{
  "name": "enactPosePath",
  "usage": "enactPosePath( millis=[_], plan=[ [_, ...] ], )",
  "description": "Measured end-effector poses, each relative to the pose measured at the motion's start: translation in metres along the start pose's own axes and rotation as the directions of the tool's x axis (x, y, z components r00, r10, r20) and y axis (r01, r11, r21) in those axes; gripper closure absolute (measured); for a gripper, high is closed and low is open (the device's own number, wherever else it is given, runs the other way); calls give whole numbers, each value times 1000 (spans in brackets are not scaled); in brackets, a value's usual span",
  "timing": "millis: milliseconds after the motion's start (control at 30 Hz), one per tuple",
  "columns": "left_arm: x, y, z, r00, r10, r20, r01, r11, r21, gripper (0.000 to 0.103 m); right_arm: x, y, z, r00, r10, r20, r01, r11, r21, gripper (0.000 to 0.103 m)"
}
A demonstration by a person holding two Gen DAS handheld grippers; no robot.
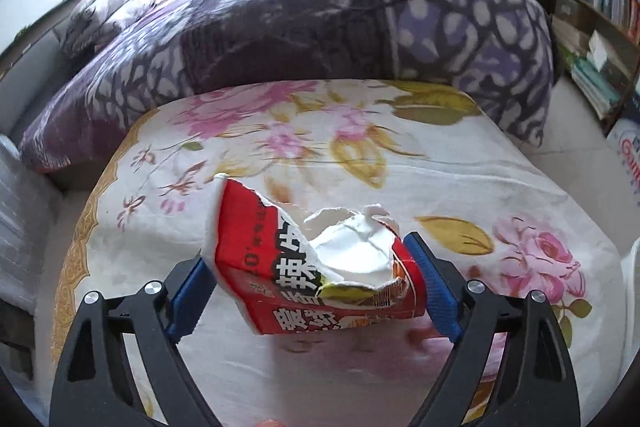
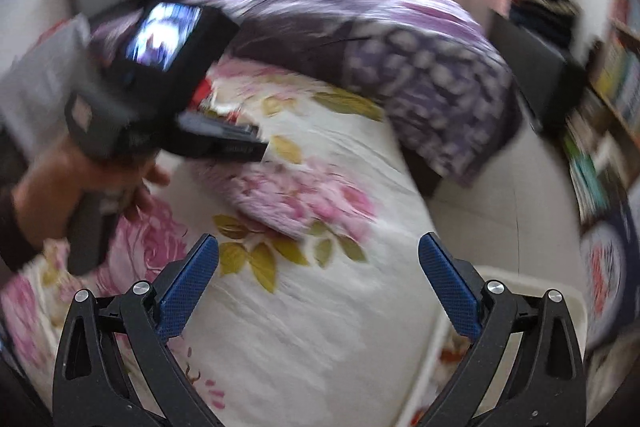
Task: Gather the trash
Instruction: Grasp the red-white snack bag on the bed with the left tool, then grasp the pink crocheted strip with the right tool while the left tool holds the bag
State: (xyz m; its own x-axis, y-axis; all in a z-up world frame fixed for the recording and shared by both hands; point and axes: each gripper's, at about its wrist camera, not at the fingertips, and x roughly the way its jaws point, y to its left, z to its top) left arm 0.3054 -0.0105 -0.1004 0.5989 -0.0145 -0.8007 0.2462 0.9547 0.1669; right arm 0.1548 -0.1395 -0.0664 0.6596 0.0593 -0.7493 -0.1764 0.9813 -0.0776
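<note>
A torn red snack wrapper [image 1: 288,267] with black Chinese characters and a white inside sits between the blue pads of my left gripper [image 1: 312,267]. The pads press on its two sides and hold it above the floral bedspread [image 1: 360,155]. My right gripper [image 2: 318,279] is open and empty over the same bedspread [image 2: 320,327]. In the blurred right wrist view the left gripper's body [image 2: 160,79] and the hand holding it [image 2: 60,187] show at the upper left, with a bit of red wrapper [image 2: 202,91] beside it.
A folded purple patterned quilt [image 1: 340,19] lies across the far half of the bed, with pillows [image 1: 112,3] at the far left. A bookshelf [image 1: 600,7] stands at the right. A white bin [image 2: 532,287] sits by the bed's right edge.
</note>
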Motion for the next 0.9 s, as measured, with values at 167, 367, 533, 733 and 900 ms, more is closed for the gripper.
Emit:
enactPosePath(
  millis=[167,367,533,733,900],
  plan=[
    [1,49,-4,1000,-5,-8,4,995,-96,17,40,29,14,997,31,-70,-40,990,-133,13],
    [2,87,-17,999,1,-41,-8,987,-158,17,74,54,24,993,39,-114,-65,970,-235,19],
    [-3,99,-22,999,-12,-47,4,985,-173,17,93,53,28,983,95,-154,-128,967,-221,34],
    [-18,110,-25,999,7,-38,-13,987,-162,17,87,64,27,977,103,-185,-140,971,-194,77],
    [-35,122,-32,998,53,-35,-58,984,-168,17,68,73,12,978,96,-185,-122,984,-133,78]
  ],
)
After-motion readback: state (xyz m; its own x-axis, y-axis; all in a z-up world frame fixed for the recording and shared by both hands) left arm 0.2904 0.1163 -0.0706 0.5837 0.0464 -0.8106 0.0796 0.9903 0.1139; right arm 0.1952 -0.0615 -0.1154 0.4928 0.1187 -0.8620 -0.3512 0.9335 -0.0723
